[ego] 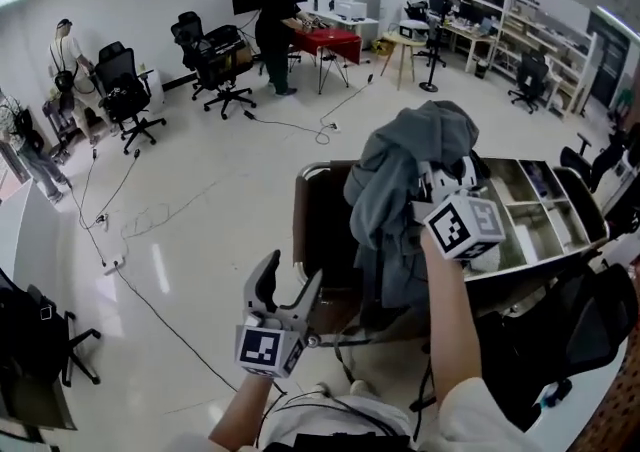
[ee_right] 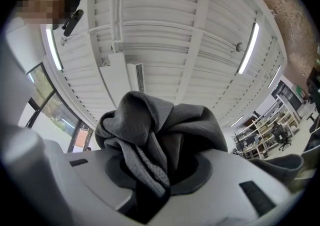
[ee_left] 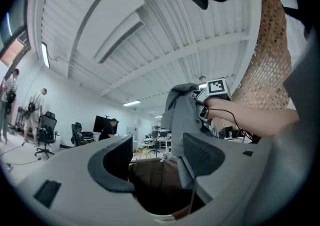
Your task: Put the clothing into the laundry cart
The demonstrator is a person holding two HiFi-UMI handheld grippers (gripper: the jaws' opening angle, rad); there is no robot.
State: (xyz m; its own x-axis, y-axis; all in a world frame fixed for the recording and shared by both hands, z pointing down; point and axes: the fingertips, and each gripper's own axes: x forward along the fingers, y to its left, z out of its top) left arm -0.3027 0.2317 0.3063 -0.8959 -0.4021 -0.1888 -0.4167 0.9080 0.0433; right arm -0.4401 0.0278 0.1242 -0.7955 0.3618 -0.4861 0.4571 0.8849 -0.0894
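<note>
A grey garment [ego: 400,190] hangs bunched from my right gripper [ego: 441,183], held up over the brown laundry cart [ego: 318,230]. In the right gripper view the jaws of that gripper [ee_right: 157,170] are shut on a thick wad of the garment [ee_right: 160,135]. My left gripper [ego: 290,275] is lower, at the cart's near left corner, open with nothing between its fingers. In the left gripper view its jaws [ee_left: 155,157] stand apart. The garment [ee_left: 179,115] hangs beyond them, and the cart's brown inside [ee_left: 150,177] shows below.
A shelf unit with open compartments [ego: 545,205] stands right of the cart. A black office chair [ego: 560,340] is at the near right. Cables [ego: 150,310] run over the floor at the left. Further back are office chairs [ego: 125,90], a red table [ego: 325,40] and a person [ego: 275,30].
</note>
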